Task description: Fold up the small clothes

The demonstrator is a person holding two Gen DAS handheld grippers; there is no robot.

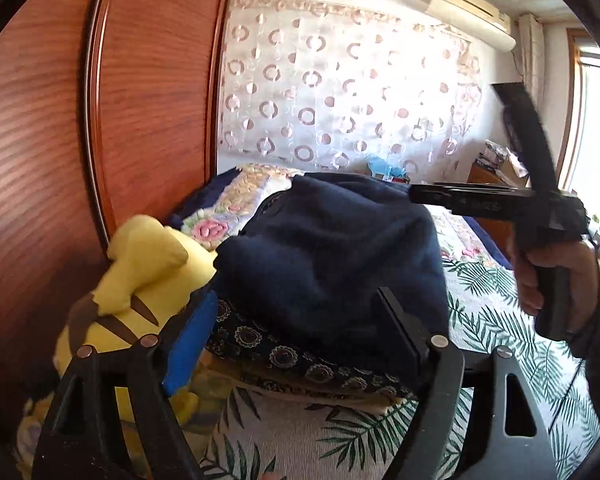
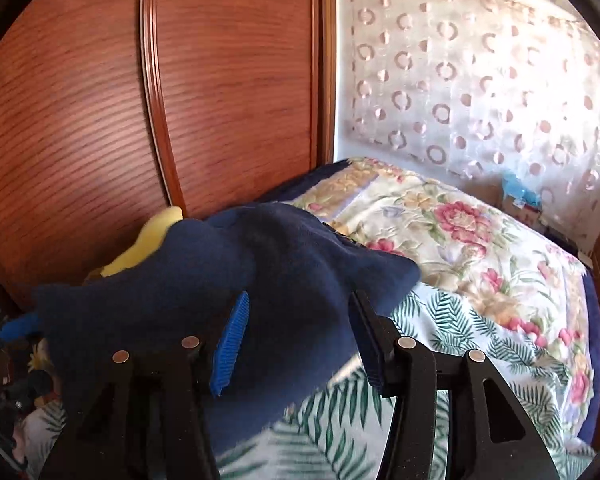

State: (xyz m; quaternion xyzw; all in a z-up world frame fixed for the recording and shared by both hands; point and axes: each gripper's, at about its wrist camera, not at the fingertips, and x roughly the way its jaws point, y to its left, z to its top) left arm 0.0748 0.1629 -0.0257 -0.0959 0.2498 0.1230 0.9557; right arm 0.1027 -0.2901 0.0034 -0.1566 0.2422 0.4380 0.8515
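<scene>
**Navy garment lies on the pile, both claws apart**

While the navy garment (image 1: 332, 256) lies heaped on a stack of patterned cloth (image 1: 300, 360), neither claw has hold of it. The left gripper (image 1: 296, 344) stands wide, its blue pad (image 1: 192, 344) at the garment's left edge and the black finger (image 1: 400, 336) in front of its right side, so the heap sits framed between them; that spacing suits a grasp on an edge. The right gripper (image 2: 296, 340) is also apart, jaws set wide with fleece showing between the pads (image 2: 230, 344). Whether the cloth touches either pad there I cannot tell, since the fisheye flattens depth.

In the left view, the right gripper reaches in from the side with its tip at the garment's top right corner, probably to catch that corner and spread the piece out.

The pile rests on the bed (image 2: 480, 320), close against the wooden wardrobe (image 2: 80, 120), with a yellow plush (image 1: 140, 280) wedged beside it. That crowding leaves the open leaf-print sheet as the likelier folding spot.
</scene>
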